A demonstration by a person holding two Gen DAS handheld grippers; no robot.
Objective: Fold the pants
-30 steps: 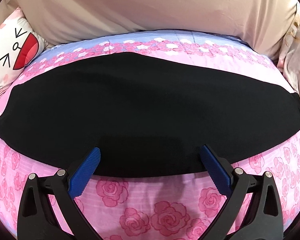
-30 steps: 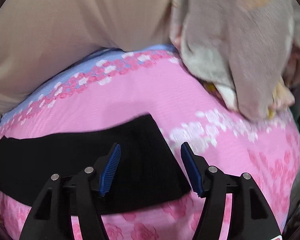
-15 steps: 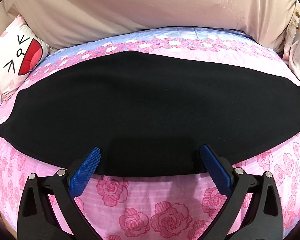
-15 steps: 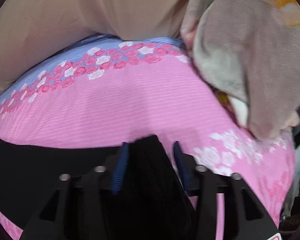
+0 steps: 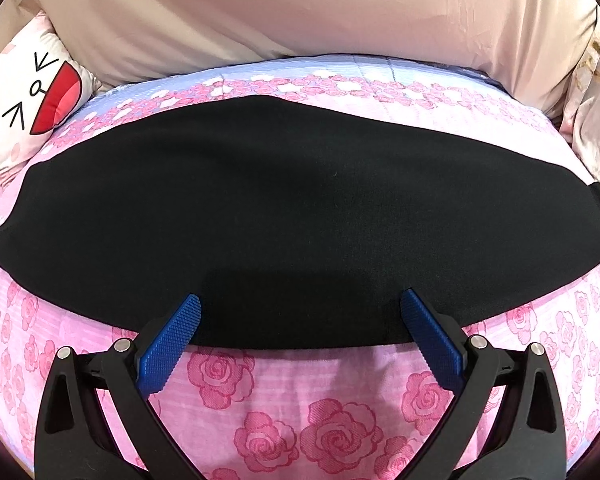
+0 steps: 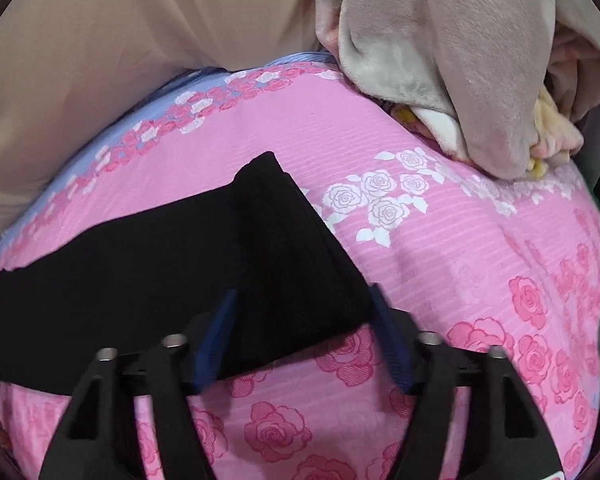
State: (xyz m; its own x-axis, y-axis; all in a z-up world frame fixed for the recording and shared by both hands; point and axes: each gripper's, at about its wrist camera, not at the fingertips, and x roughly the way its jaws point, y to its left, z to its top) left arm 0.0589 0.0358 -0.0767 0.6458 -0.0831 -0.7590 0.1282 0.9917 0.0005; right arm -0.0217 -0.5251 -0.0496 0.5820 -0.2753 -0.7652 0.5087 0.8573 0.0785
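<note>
Rose-print bed (image 5: 340, 412), black pants (image 5: 284, 216) flat, left tongs (image 5: 300, 316) wide at near hem, right tongs (image 6: 300, 316) wide astride end

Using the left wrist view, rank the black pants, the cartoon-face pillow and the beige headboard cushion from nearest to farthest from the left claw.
1. Black pants: straight ahead, their near hem lying between the fingers of the open left claw.
2. Cartoon-face pillow: far left, beyond the pants' left end.
3. Beige headboard cushion: across the back, behind the pink rose bedspread.
</note>
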